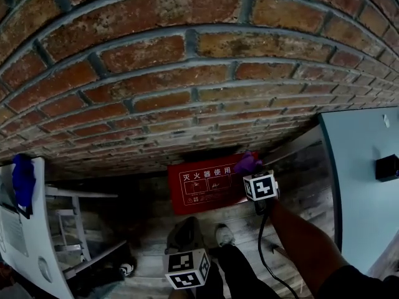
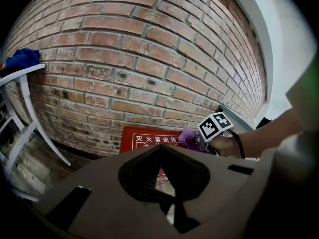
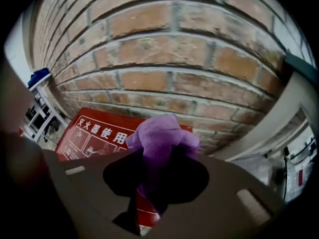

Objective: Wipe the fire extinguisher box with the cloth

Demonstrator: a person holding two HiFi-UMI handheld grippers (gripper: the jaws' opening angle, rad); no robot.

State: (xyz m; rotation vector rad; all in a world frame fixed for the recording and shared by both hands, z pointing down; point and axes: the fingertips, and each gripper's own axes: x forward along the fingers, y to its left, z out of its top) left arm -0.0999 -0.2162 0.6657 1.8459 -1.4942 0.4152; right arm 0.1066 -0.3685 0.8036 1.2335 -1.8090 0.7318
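Observation:
The red fire extinguisher box with white characters stands on the floor against the brick wall. It also shows in the left gripper view as the box and in the right gripper view as the box. My right gripper is shut on a bunched purple cloth, which sits at the box's upper right corner. From the head view the cloth touches that corner. My left gripper is shut on nothing and hangs lower, in front of the box and apart from it.
A white rack with a blue cloth on it stands at the left. A light blue panel with a black fitting rises at the right. The person's shoe rests on the wooden floor below the box.

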